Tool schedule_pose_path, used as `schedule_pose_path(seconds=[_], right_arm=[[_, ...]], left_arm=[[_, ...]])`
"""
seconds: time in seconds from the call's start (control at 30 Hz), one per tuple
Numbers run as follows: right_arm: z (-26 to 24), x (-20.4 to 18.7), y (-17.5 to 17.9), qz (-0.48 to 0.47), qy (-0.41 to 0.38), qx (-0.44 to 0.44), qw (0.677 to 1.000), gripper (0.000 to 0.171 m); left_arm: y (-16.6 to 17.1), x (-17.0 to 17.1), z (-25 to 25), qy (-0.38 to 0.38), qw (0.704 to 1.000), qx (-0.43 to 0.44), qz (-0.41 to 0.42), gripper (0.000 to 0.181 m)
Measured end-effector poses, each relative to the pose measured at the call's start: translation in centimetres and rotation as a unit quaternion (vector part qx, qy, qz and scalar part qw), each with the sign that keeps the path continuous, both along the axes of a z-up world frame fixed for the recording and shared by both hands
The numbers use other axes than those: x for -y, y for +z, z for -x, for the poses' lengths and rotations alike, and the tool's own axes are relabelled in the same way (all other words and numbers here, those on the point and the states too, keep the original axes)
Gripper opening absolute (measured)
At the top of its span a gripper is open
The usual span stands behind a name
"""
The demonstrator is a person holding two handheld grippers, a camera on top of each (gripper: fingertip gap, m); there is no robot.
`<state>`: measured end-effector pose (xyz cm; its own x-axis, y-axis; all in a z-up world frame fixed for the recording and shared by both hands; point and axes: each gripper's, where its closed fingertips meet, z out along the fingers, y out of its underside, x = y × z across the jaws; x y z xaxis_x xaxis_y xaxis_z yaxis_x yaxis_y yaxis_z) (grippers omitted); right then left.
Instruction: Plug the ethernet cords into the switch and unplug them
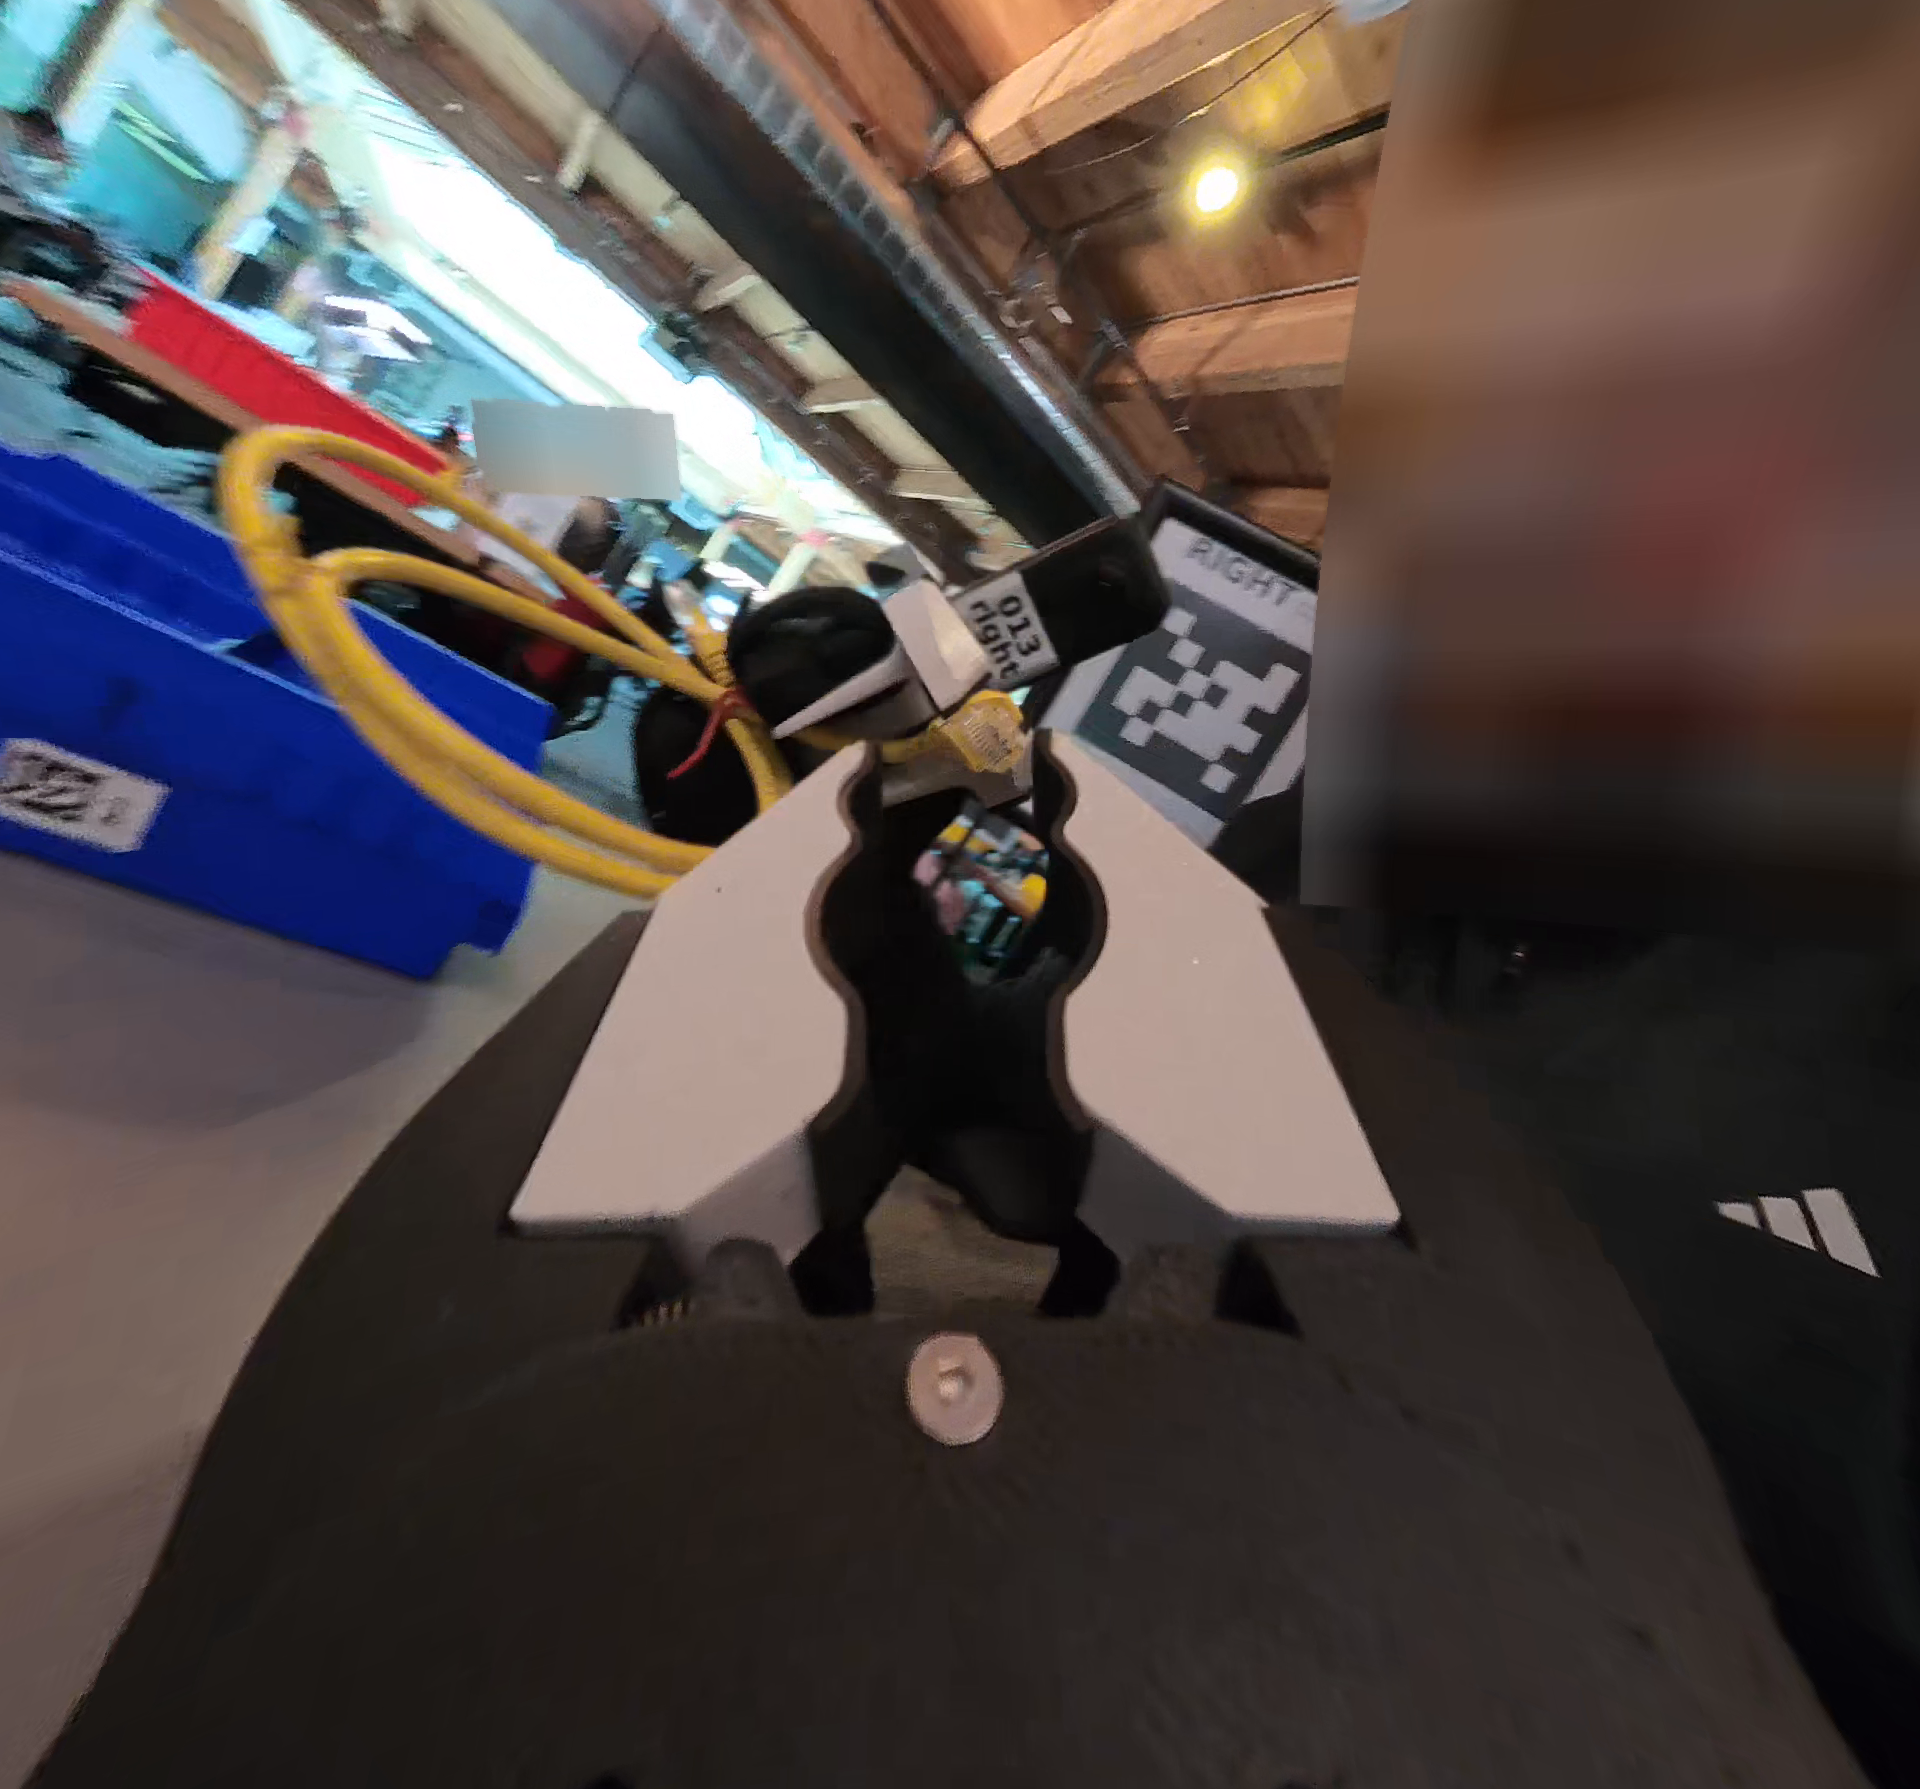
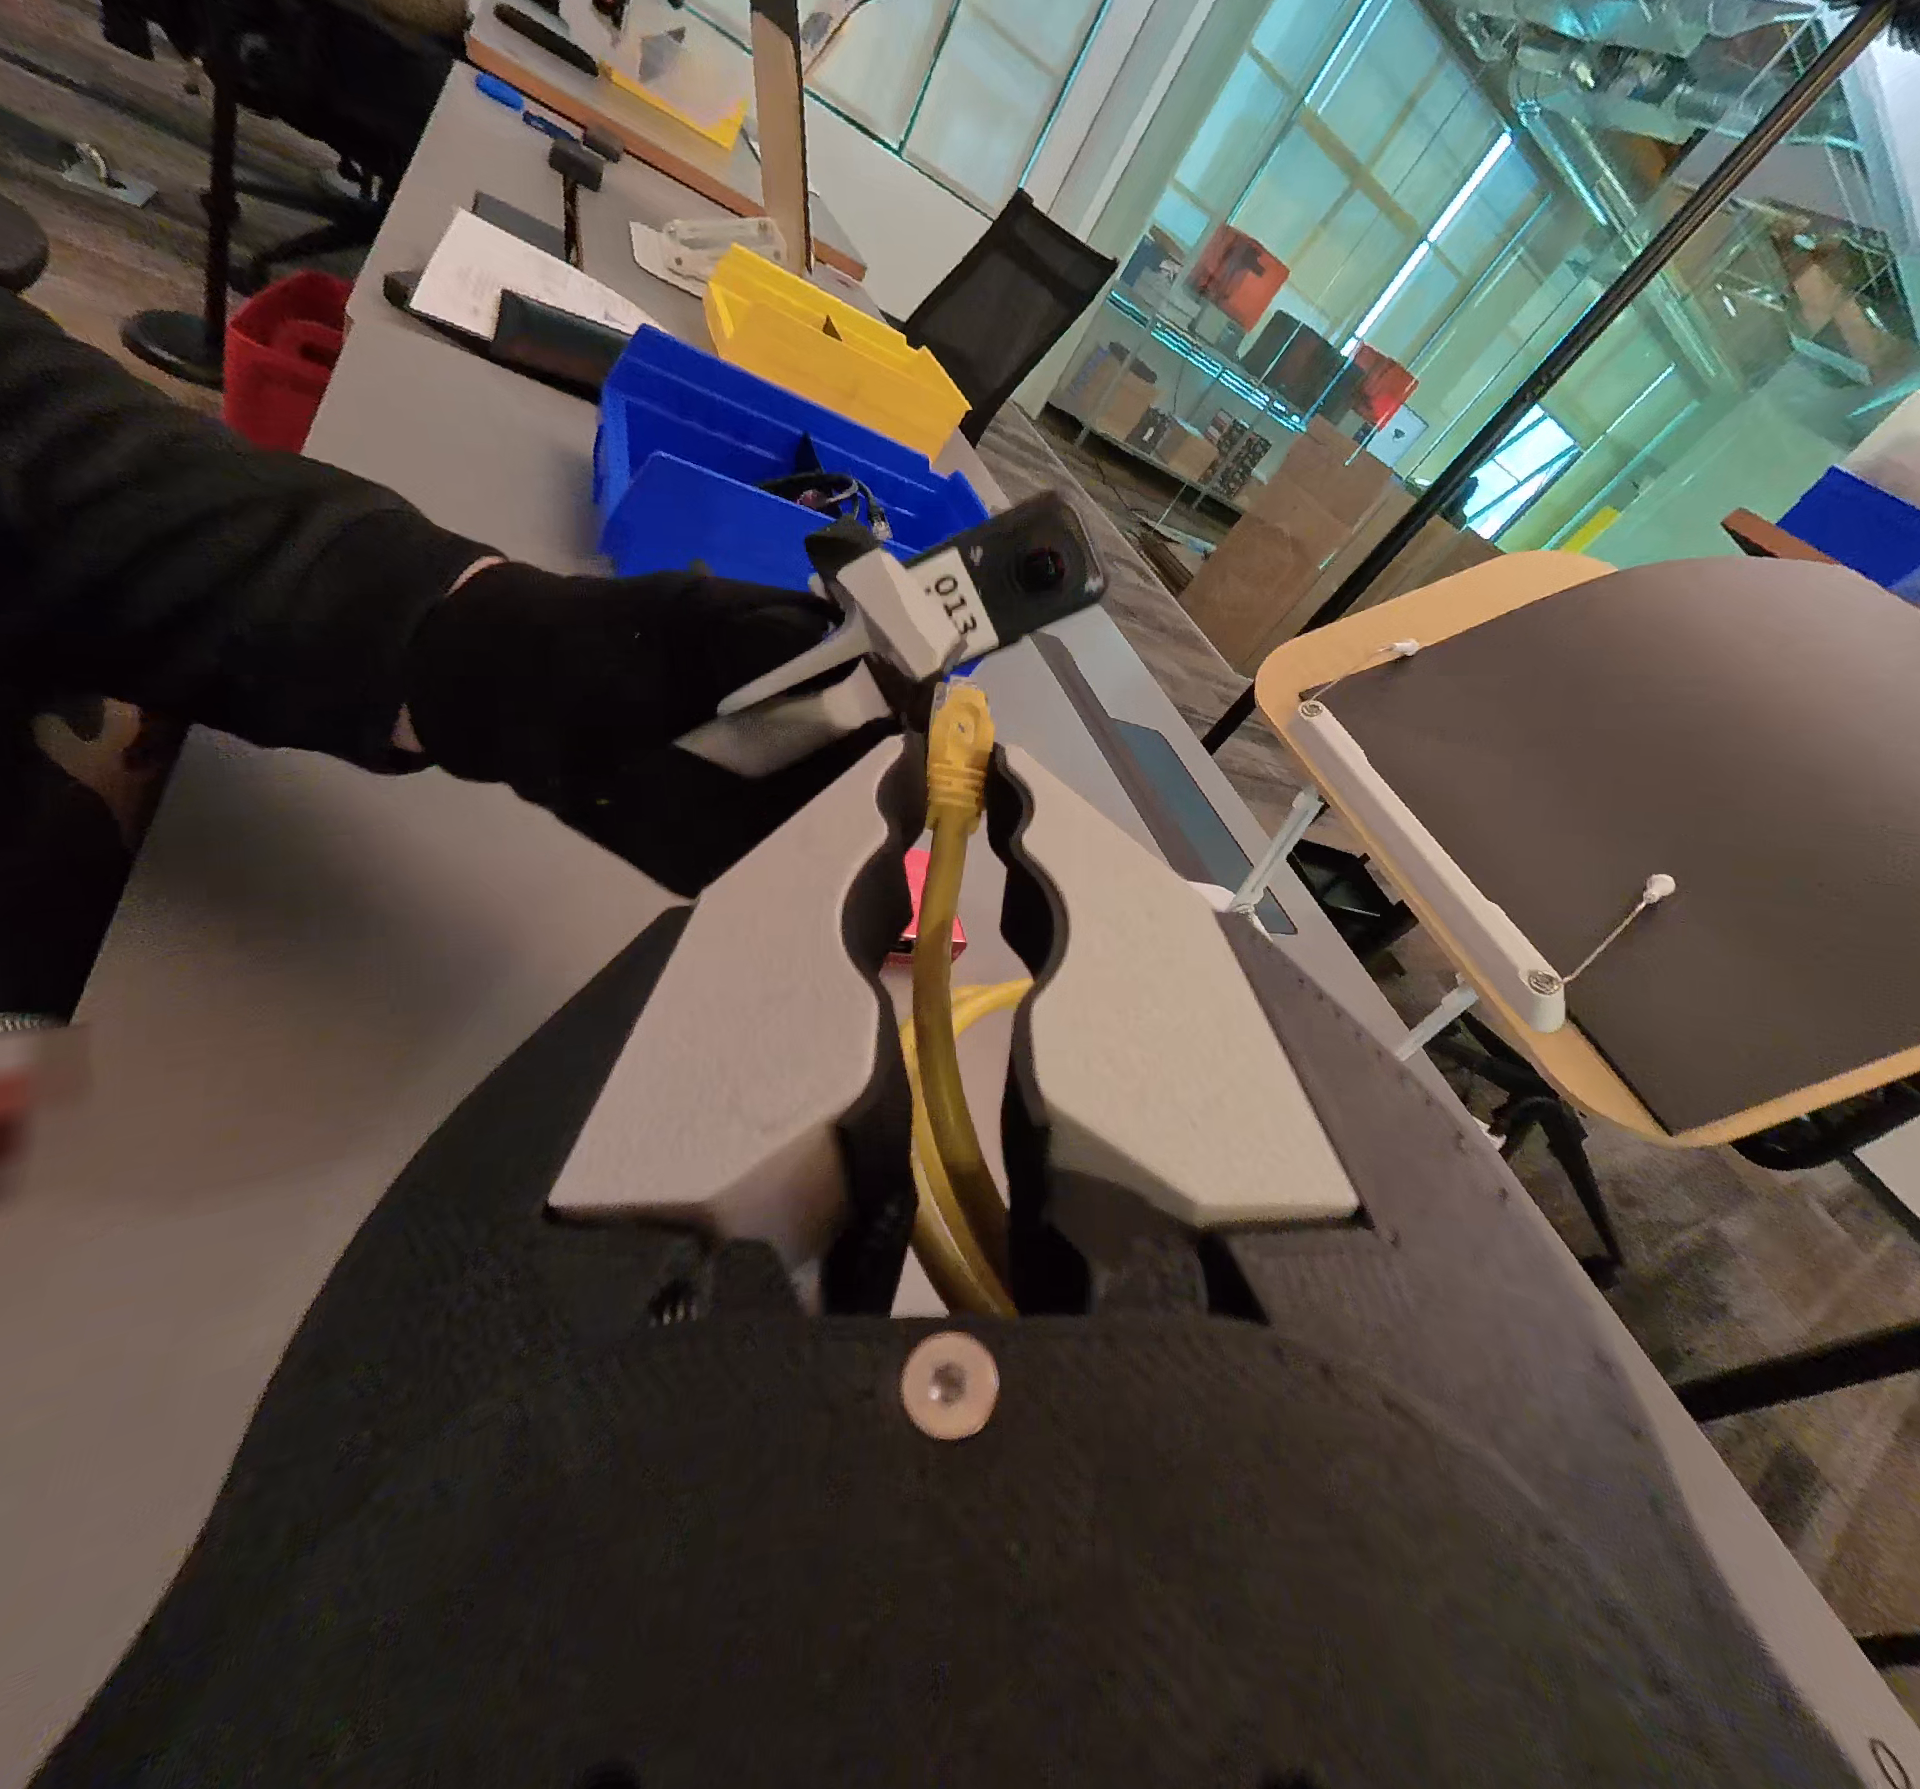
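A yellow ethernet cable [image 2: 940, 1064] runs up between the fingers of my right gripper [image 2: 954, 757], which is shut on the boot just behind the plug [image 2: 961, 726]. My left gripper [image 1: 954, 763] is open, with its tips on either side of that plug [image 1: 982, 731]. In the left wrist view the right gripper [image 1: 914, 711] faces me and the cable's coil [image 1: 416, 700] hangs to the left. In the right wrist view the left gripper [image 2: 904, 679], held by a black-gloved hand [image 2: 582, 679], meets the plug end. No switch shows.
Blue bins [image 2: 727, 482], a yellow bin [image 2: 831, 347] and papers stand on the grey table [image 2: 364, 1012]. A small red object [image 2: 930, 908] lies under the cable. A chair [image 2: 1610, 856] stands to the right. A blue bin [image 1: 260, 731] is at the left. The tips of both grippers are at nearly the same place.
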<state>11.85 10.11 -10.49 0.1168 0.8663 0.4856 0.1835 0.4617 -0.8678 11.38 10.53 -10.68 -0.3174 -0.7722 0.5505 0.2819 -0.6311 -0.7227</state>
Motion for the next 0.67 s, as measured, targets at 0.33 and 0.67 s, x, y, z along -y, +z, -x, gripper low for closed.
schedule_pose_path(seconds=[0.33,0.67], right_arm=[[-0.8,-1.5,-2.0,0.012,-0.028,0.046,0.998,0.009],[0.2,-1.7,-4.3,0.041,-0.014,0.069,0.997,0.009]], left_arm=[[-6.3,-5.2,9.4,0.165,0.865,-0.445,-0.164,0.047],[-20.7,-8.8,12.9,0.066,0.685,-0.694,-0.214,0.088]])
